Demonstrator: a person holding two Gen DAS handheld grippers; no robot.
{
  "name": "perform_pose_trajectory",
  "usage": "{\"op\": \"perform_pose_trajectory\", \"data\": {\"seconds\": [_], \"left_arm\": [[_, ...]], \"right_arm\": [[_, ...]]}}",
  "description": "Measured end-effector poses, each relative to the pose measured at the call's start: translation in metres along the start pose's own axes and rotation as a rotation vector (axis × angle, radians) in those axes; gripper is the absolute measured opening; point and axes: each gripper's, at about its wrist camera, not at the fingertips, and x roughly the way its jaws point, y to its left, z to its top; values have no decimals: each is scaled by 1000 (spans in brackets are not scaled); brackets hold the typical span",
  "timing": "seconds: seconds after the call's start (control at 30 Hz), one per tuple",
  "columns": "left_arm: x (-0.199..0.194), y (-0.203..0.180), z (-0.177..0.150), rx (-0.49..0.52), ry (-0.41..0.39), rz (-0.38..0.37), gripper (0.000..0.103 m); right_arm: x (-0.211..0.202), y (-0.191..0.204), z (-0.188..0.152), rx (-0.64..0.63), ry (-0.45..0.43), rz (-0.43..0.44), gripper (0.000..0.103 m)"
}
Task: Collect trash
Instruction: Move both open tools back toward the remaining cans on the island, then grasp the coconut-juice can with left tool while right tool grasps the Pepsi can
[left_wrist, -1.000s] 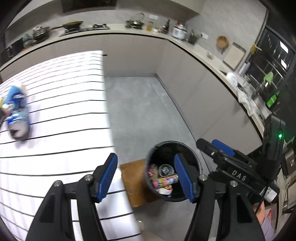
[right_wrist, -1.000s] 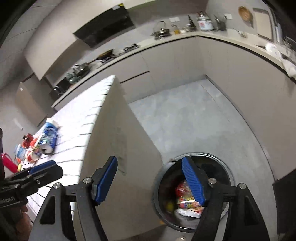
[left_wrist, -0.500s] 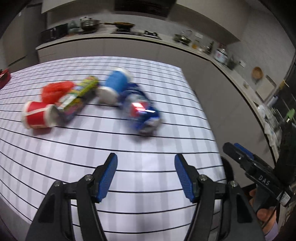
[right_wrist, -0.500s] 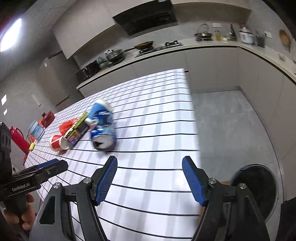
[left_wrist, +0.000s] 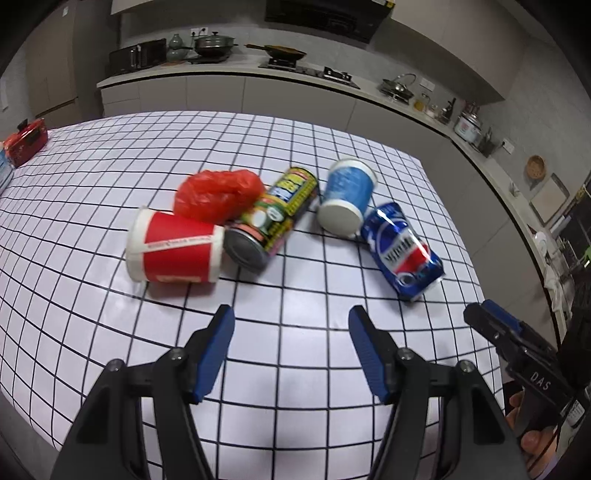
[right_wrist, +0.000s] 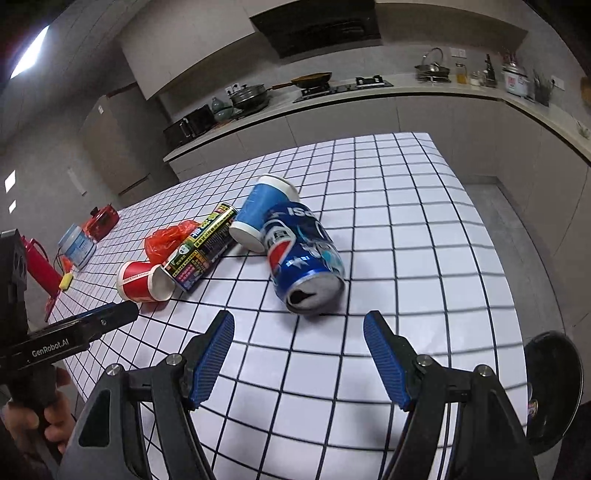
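Trash lies in a cluster on the white checked table (left_wrist: 295, 373) (right_wrist: 424, 236). A red paper cup (left_wrist: 173, 251) (right_wrist: 142, 280) lies on its side, touching a crumpled red plastic bag (left_wrist: 218, 195) (right_wrist: 166, 238) and a green and yellow can (left_wrist: 273, 218) (right_wrist: 201, 251). To the right are a blue paper cup (left_wrist: 345, 201) (right_wrist: 260, 212) and a crushed blue soda can (left_wrist: 402, 251) (right_wrist: 304, 258). My left gripper (left_wrist: 290, 323) is open and empty, short of the red cup and the can. My right gripper (right_wrist: 299, 328) is open and empty, just in front of the soda can.
A black trash bin (right_wrist: 552, 387) stands on the floor past the table's right edge. A red box (left_wrist: 27, 142) (right_wrist: 101, 219), a plastic tub (right_wrist: 75, 245) and a red bottle (right_wrist: 37, 264) sit at the table's far left. Kitchen counters with cookware run behind.
Both views have swung from the trash bin on the floor to the table. The trash cluster now lies directly ahead of both grippers and closer. Both grippers stay open and empty.
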Motion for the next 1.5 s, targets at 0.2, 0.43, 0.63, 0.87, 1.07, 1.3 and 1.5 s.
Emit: {"op": "perform_pose_trajectory", "data": {"seconds": [0.2,0.43,0.63,0.87,1.07,1.3,1.5], "left_arm": [[0,3,2,-54,1,32,66],[14,-7,12,-31,-8,84,66],[28,-8,25,19,5,86,66],[44,3,47,70,20,58,66],[64,8,62,103,36,43,66],[85,11,66,115,73,43,66],[91,14,65,130,71,42,67]], "right_arm": [[19,-3,20,-43,-2,34,75],[39,-7,29,-78,20,48,75],[51,-13,37,-52,29,34,76],[76,-8,41,-16,53,-10,77],[95,-2,43,-13,81,-44,77],[106,-2,45,-8,99,-61,77],[116,-2,45,-9,117,-58,77]]}}
